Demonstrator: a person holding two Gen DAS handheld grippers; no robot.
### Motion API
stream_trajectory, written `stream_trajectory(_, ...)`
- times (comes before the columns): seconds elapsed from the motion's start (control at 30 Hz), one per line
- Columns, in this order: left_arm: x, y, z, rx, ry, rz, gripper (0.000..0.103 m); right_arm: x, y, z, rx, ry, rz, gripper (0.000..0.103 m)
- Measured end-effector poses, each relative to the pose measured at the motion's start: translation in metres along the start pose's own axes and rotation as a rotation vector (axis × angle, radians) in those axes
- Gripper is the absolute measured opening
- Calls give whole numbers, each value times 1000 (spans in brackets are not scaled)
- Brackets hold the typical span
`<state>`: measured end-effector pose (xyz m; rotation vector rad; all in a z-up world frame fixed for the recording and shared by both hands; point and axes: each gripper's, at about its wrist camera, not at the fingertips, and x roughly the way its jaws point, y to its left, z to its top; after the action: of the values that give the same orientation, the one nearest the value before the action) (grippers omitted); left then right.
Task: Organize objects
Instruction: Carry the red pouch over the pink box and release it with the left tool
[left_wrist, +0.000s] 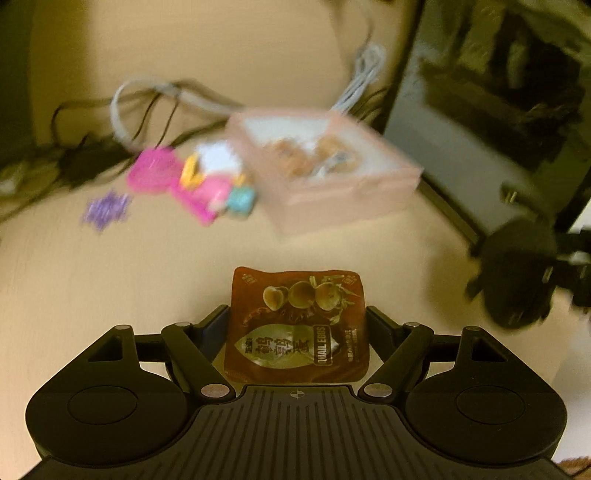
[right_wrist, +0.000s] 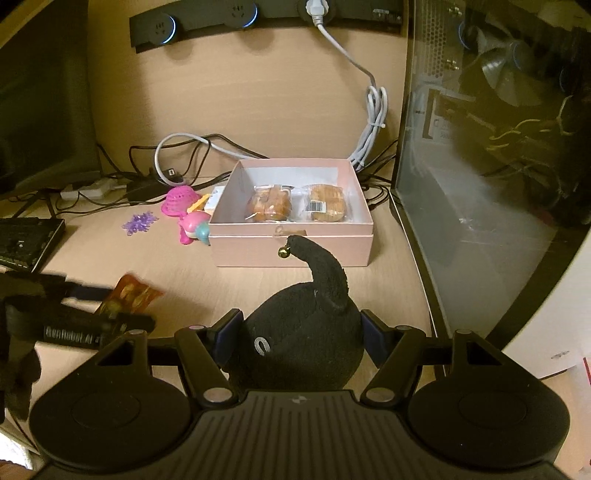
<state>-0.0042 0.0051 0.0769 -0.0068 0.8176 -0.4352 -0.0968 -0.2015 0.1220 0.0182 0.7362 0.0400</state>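
Pink box (right_wrist: 291, 251) sits open on the table (right_wrist: 110, 258), straight ahead of both grippers. Right gripper (right_wrist: 295, 338) clamps the black plush toy (right_wrist: 303, 347), nearer the box. Left gripper (left_wrist: 297, 332) grips the quail-egg packet (left_wrist: 295, 325); box lies ahead, slightly right.
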Motion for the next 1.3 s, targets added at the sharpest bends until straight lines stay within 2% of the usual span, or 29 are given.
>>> stream_trajectory(0.13,10,-15,40,28,-70,-12,82,-7,-1,2,5,-13,-2,68)
stream_trajectory(0.3,36,-34,106,89,-166,8,82,-8,-8,0,58,-18,-10,68)
stream_trajectory(0.4,55,-41,138,103,-194,13,83,-8,-12,-2,90,-25,-24,68)
stream_trajectory(0.47,70,-42,152,80,-209,-13,83,-10,-15,-3,106,-35,-32,68)
stream_trajectory(0.5,84,-40,157,71,-200,-35,83,-11,-16,-3,113,-40,-34,68)
stream_trajectory(0.53,103,-40,160,82,-149,-35,83,-10,-17,-2,117,-41,-37,68)
stream_trajectory(0.6,133,-44,158,118,-68,-10,83,-10,-18,-4,117,-33,-50,68)
stream_trajectory(0.63,140,-46,156,129,-63,2,82,-10,-18,-4,115,-31,-53,68)
stream_trajectory(0.7,143,-46,152,113,-105,9,80,-10,-19,-7,108,-29,-59,68)
stream_trajectory(0.77,133,-40,152,43,-161,-7,80,-7,-20,-10,110,-18,-58,68)
stream_trajectory(0.9,91,-21,150,-79,-269,-15,80,5,-20,-11,113,12,-53,68)
stream_trajectory(1.0,53,-4,129,-132,-300,-14,80,12,-19,-5,116,1,-21,68)
stream_trajectory(1.07,33,6,107,-165,-284,1,78,21,-21,6,121,-14,6,68)
stream_trajectory(1.17,14,23,72,-208,-208,29,78,36,-24,35,124,-52,43,68)
stream_trajectory(1.3,-5,40,28,-287,-124,31,78,59,-29,86,137,-156,90,68)
